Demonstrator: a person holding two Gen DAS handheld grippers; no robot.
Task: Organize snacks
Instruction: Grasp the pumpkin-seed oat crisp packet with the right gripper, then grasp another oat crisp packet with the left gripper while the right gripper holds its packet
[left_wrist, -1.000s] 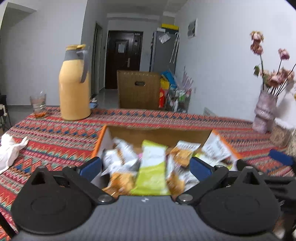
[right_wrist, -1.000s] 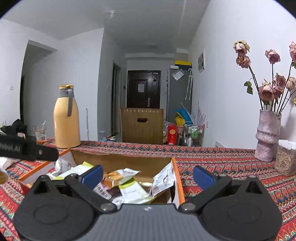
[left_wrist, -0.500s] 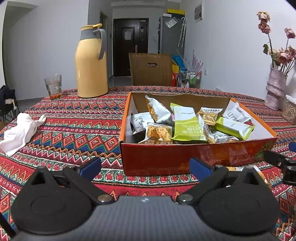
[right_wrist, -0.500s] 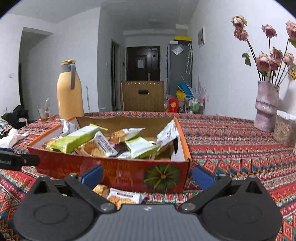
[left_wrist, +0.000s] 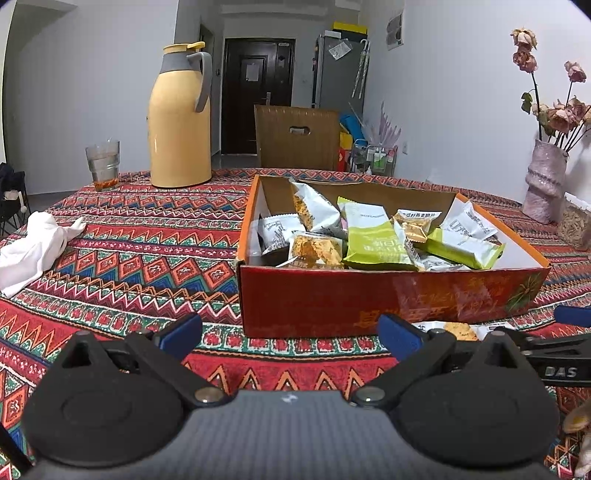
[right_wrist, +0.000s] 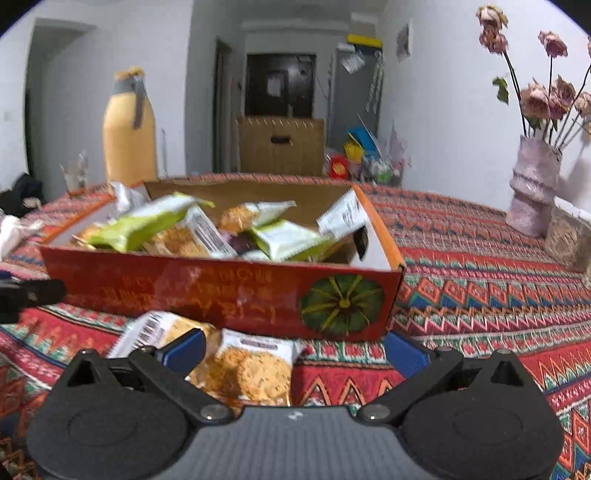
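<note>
Just ahead of the right gripper (right_wrist: 295, 349), whose jaws are spread wide and hold nothing, two snack packets (right_wrist: 251, 369) lie on the tablecloth (right_wrist: 480, 266), touching the red box (right_wrist: 221, 291) of snacks. Left gripper (left_wrist: 290, 338) gapes likewise, empty, box beyond.

We're in someone's home, a lived-in dining area. A table under a bright zigzag-patterned cloth (left_wrist: 147, 240) fills the foreground. At ten o'clock stand a yellow thermos jug (left_wrist: 180, 118) and a drinking glass (left_wrist: 103, 164). At twelve o'clock a hallway runs to a dark door (left_wrist: 258, 96), with what looks like a grey fridge (left_wrist: 338, 70) just right of it. At two o'clock, dried roses sit in a pink vase (left_wrist: 545, 181).
</note>
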